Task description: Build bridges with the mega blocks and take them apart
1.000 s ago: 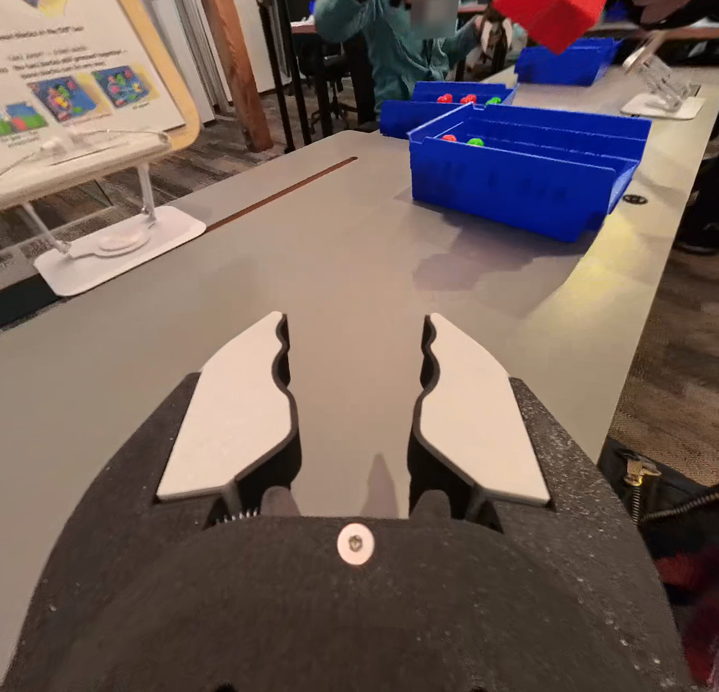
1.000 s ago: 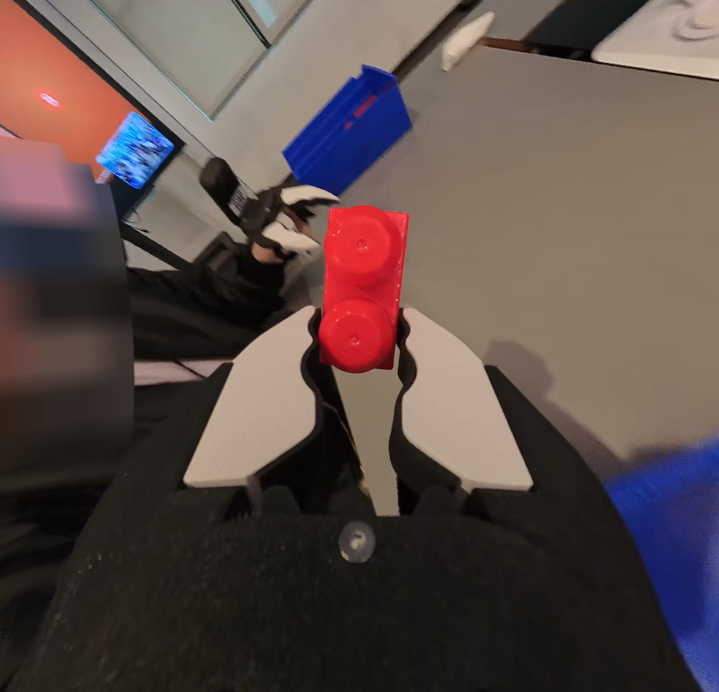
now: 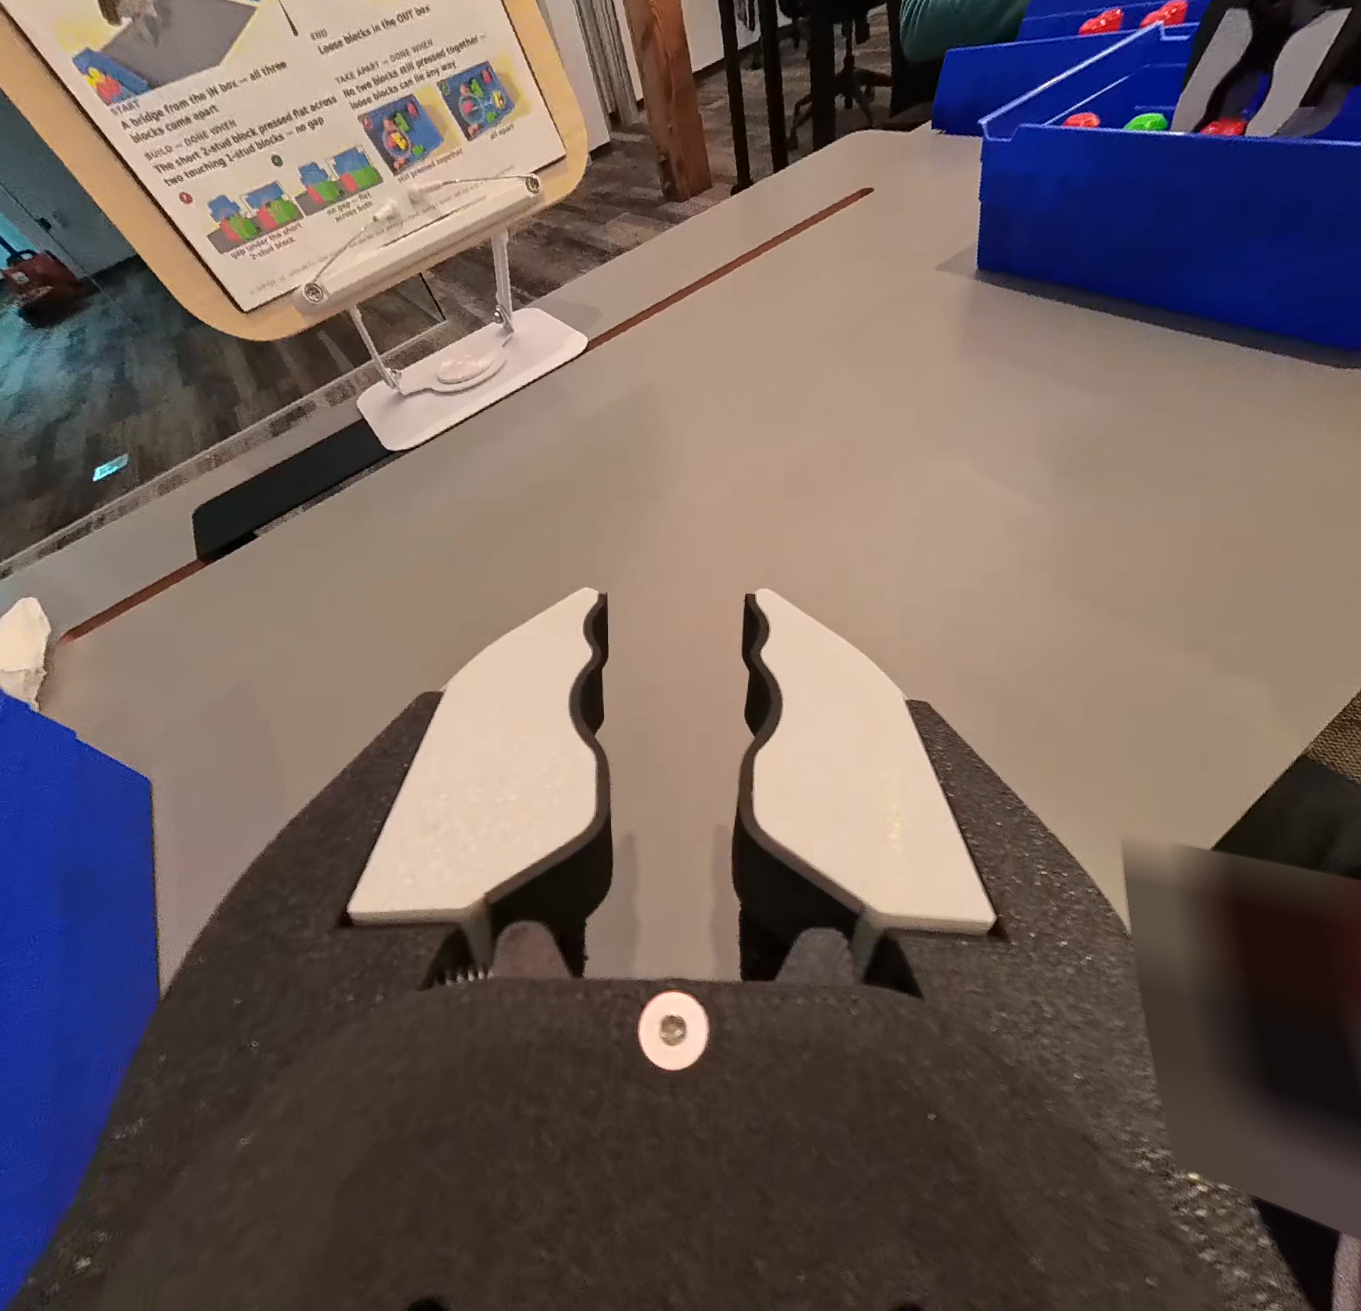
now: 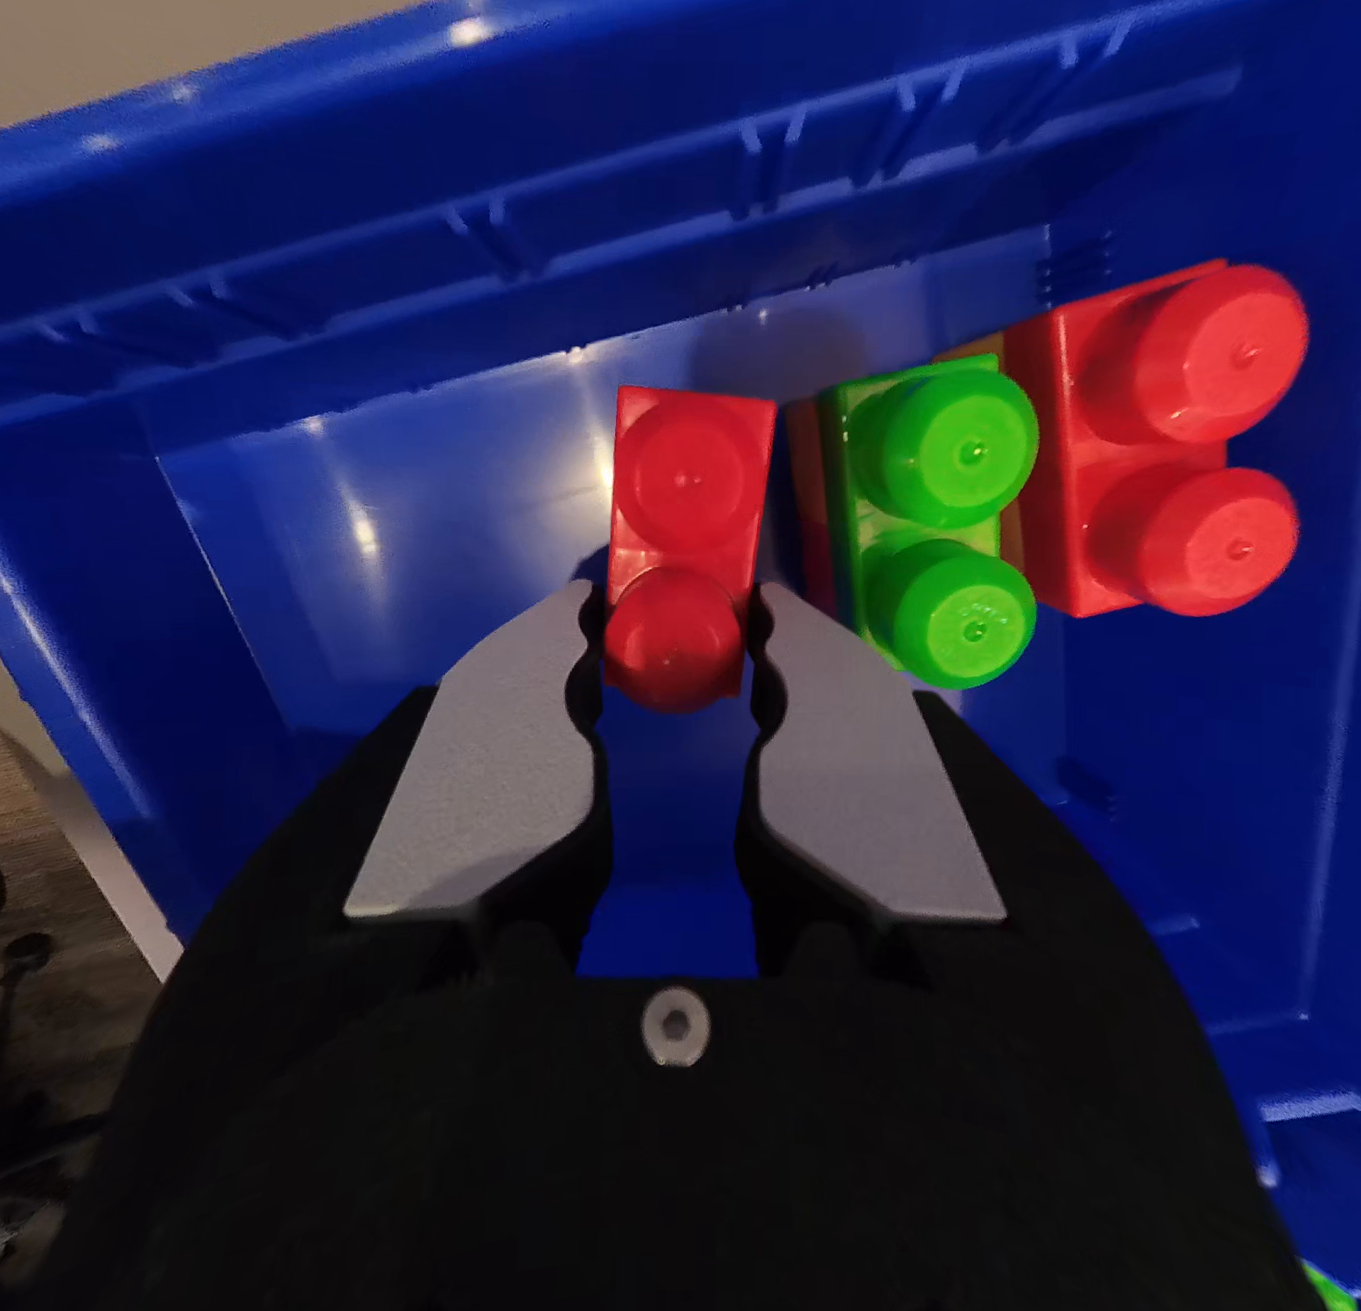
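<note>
Gripping red block [image 4: 688, 531], base hidden, bin [image 4: 515, 134] blurred

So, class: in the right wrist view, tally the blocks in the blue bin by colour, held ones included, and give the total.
Red blocks: 2, one held between the right gripper fingers, one at the far right.
Green blocks: 1, between the two reds.
Total: 3, all in the bin.

The left gripper [image 3: 676, 601] is held low and level with its two fingers parted and nothing between them, while the right gripper [image 4: 672, 598] is pointed steeply downward, its fingertips [image 4: 571, 605] closed on something red.
</note>
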A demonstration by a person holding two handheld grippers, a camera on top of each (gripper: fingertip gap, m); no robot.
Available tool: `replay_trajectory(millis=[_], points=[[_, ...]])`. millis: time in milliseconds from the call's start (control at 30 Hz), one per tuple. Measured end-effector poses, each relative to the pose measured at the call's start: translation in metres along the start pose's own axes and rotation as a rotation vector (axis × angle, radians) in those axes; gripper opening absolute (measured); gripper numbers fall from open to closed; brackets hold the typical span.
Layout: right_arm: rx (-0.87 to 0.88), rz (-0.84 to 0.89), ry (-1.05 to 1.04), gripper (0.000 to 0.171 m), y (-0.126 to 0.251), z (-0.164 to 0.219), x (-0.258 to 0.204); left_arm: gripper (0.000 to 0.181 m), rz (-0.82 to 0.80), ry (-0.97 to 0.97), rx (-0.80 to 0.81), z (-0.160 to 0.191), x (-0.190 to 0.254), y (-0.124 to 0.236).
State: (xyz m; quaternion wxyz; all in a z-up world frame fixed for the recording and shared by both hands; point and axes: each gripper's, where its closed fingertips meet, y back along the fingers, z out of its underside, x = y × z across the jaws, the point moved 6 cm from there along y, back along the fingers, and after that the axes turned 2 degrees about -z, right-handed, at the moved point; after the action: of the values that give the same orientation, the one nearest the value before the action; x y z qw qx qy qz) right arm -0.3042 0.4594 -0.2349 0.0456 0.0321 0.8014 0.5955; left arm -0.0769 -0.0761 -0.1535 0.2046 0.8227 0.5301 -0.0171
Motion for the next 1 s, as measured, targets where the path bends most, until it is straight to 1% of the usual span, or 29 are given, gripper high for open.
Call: replay_trajectory(millis=[67, 133, 267, 367, 467, 567, 633, 667, 700, 733, 767, 800, 867, 900, 967, 1000], points=[[0.012, -0.014, -0.024, 0.037, -0.001, 0.002, 0.000, 0.035, 0.005, -0.004, -0.002, -0.001, 0.002, -0.002], [0.033, -0.009, -0.035, 0.041, 0.000, 0.004, 0.000, 0.035, 0.008, -0.008, -0.008, -0.001, 0.003, -0.004], [0.072, 0.047, -0.023, 0.051, 0.007, 0.003, -0.001, 0.035, 0.009, -0.016, -0.013, -0.002, 0.004, -0.005], [0.084, 0.123, -0.022, 0.058, 0.019, 0.003, -0.003, 0.035, 0.010, -0.019, -0.013, -0.003, 0.005, -0.003], [0.154, 0.211, -0.032, 0.055, 0.042, 0.003, -0.015, 0.035, -0.010, -0.039, -0.011, -0.002, 0.002, 0.004], [0.336, 0.343, -0.009, 0.046, 0.078, -0.008, -0.041, 0.035, -0.057, -0.048, 0.022, -0.003, -0.008, 0.019], [0.502, 0.433, 0.014, 0.045, 0.104, -0.025, -0.064, 0.036, -0.130, -0.062, 0.062, -0.004, -0.023, 0.034], [0.578, 0.473, 0.014, 0.049, 0.115, -0.036, -0.075, 0.037, -0.170, -0.061, 0.072, -0.003, -0.033, 0.043], [0.640, 0.501, 0.006, 0.059, 0.122, -0.047, -0.085, 0.039, -0.211, -0.053, 0.074, -0.002, -0.045, 0.052], [0.683, 0.509, -0.001, 0.067, 0.125, -0.060, -0.094, 0.043, -0.256, -0.045, 0.066, 0.000, -0.058, 0.062], [0.710, 0.513, -0.004, 0.071, 0.124, -0.074, -0.102, 0.046, -0.300, -0.035, 0.053, 0.003, -0.073, 0.072], [0.734, 0.512, -0.004, 0.070, 0.121, -0.088, -0.110, 0.050, -0.345, -0.019, 0.040, 0.008, -0.088, 0.082], [0.828, 0.460, -0.003, 0.073, 0.110, -0.123, -0.125, 0.051, -0.425, 0.011, 0.024, 0.019, -0.119, 0.105], [0.900, 0.410, -0.016, 0.074, 0.103, -0.141, -0.132, 0.048, -0.456, 0.025, 0.019, 0.026, -0.134, 0.115], [1.082, 0.283, -0.040, 0.070, 0.092, -0.177, -0.146, 0.048, -0.509, 0.062, -0.006, 0.043, -0.166, 0.135], [1.189, 0.221, -0.059, 0.075, 0.088, -0.194, -0.152, 0.048, -0.524, 0.092, -0.020, 0.053, -0.183, 0.143]])
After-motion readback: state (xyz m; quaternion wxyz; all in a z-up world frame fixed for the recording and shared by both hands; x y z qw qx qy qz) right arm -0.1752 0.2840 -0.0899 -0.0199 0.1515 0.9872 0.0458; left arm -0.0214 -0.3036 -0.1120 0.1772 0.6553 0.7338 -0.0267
